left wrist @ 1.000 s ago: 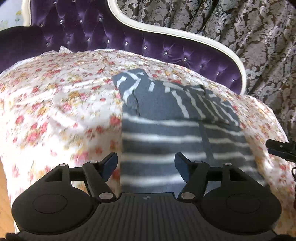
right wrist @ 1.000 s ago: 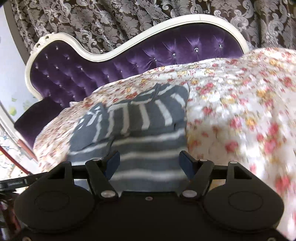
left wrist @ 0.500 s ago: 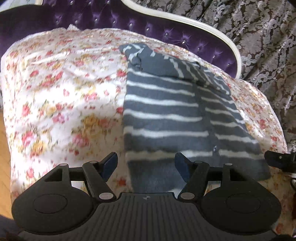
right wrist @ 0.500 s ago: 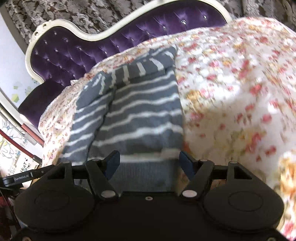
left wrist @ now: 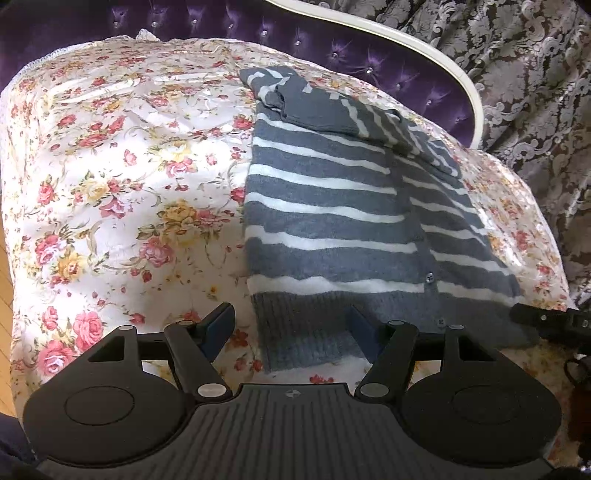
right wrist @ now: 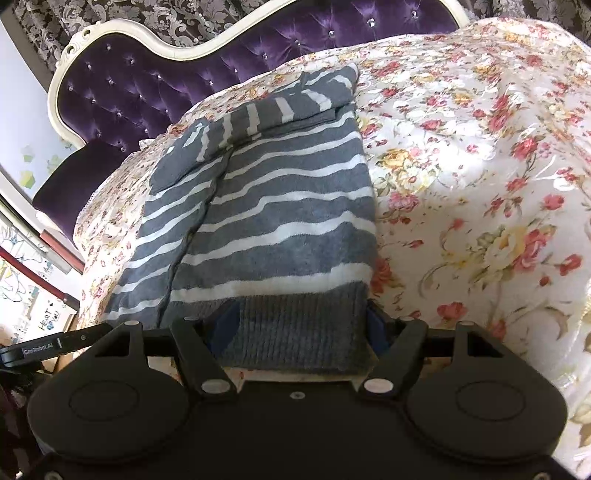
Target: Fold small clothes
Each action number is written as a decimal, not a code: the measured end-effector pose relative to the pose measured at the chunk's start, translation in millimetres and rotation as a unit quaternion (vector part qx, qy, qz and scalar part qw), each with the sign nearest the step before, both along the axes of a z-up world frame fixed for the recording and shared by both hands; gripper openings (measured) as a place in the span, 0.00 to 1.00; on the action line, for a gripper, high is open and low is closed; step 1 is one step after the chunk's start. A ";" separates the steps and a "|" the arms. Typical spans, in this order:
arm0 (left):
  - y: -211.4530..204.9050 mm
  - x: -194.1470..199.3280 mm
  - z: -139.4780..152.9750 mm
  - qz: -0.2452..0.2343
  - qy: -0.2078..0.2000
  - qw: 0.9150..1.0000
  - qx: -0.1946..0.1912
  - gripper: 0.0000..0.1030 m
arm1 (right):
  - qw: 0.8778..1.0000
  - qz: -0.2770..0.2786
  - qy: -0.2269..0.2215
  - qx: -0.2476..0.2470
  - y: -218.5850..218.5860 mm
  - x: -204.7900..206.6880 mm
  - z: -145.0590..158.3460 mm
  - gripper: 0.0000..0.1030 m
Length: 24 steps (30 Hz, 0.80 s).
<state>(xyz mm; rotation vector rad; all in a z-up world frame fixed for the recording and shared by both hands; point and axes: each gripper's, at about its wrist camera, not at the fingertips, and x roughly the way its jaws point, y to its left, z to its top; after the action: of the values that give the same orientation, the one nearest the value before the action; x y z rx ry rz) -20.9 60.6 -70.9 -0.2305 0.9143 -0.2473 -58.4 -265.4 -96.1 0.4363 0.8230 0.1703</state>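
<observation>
Your left gripper (left wrist: 290, 325) stands wide open with nothing between its blue pads (left wrist: 218, 326); the near left corner of the striped cardigan (left wrist: 332, 229) lies in the gap, its ribbed hem (left wrist: 303, 332) spread flat on the floral bedspread (left wrist: 110, 184). Your right gripper (right wrist: 301, 326) is just as wide, and the hem's other end (right wrist: 295, 332) fills the space between its fingers, the right pad (right wrist: 375, 328) sitting at the cardigan's right edge. Whether either pad touches the knit I cannot tell.

The cardigan is a soft grey knit with wavy white bands, a button placket (left wrist: 424, 258) running from 6 toward 12 o'clock, and a sleeve (left wrist: 325, 107) folded across its far end. In the left view you have a broad stretch of open bedspread from 8 to 11 o'clock; in the right view the open fabric (right wrist: 480, 166) spreads from 1 to 4 o'clock. The bedspread is glossy, rumpled, printed with red and yellow roses.

Beyond the far edge at 12 o'clock rises a tufted purple headboard (right wrist: 147, 85) with a cream carved frame (right wrist: 122, 27), and damask curtains (left wrist: 535, 74) hang behind it.
</observation>
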 end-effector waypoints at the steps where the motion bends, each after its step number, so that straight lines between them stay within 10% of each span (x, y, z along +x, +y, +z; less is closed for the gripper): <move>1: -1.1 0.0 0.2 -0.004 0.000 1.000 -0.005 0.65 | 1.000 0.001 0.000 0.002 0.1 0.2 -0.8 0.71; 7: -9.2 3.8 1.0 -0.023 0.000 1.000 -0.018 0.61 | 1.000 0.005 0.001 0.009 0.5 2.2 -2.7 0.71; 11: -5.6 6.1 0.8 -0.009 -0.001 1.000 -0.018 0.40 | 1.000 0.007 0.002 0.009 0.3 3.3 -3.3 0.69; 16: 4.1 6.6 -2.4 0.006 -0.002 0.999 -0.039 0.09 | 1.000 -0.007 0.024 -0.006 -2.2 5.0 -7.3 0.14; 24: 12.7 2.2 20.9 0.026 -0.039 0.996 -0.081 0.08 | 0.998 -0.008 -0.019 0.065 -22.7 -4.3 11.6 0.12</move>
<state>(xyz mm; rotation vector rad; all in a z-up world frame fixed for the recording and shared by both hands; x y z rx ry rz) -18.7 73.3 -50.0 -0.3920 0.8098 -0.2818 -62.7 -288.1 -84.5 0.5612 0.7724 0.2173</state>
